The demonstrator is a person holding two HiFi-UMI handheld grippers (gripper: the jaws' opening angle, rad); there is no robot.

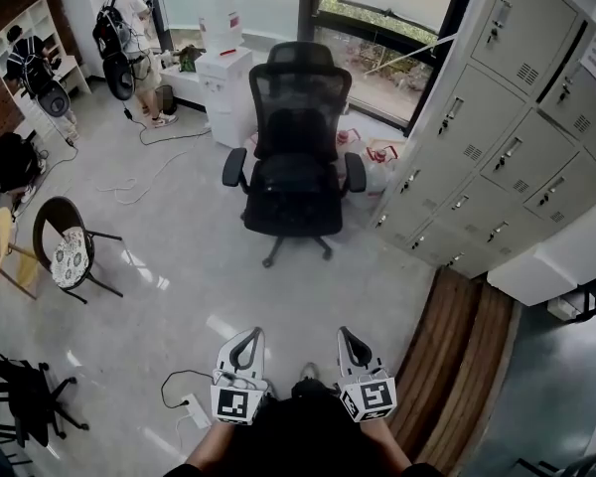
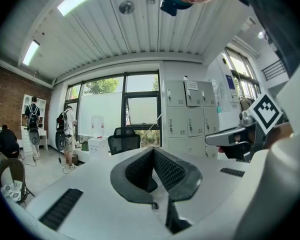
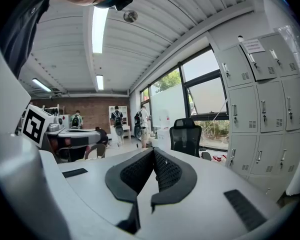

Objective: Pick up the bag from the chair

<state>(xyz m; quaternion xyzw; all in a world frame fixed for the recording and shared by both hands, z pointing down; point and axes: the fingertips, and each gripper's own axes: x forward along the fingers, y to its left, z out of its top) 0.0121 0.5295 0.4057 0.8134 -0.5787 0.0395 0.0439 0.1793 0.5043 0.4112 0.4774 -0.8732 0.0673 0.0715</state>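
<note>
A black mesh office chair stands in the middle of the room, facing me, a few steps ahead. Something dark lies on its seat; it blends with the chair and I cannot make out its shape. The chair is small and distant in the left gripper view and the right gripper view. Both grippers are held close to my body at the bottom of the head view, pointing toward the chair. My left gripper is shut on nothing. My right gripper is likewise shut and empty.
Grey lockers line the right side, with plastic bags on the floor at their base. A wooden bench is at my right. A round cushioned chair, a water dispenser, a floor power strip and people are to the left.
</note>
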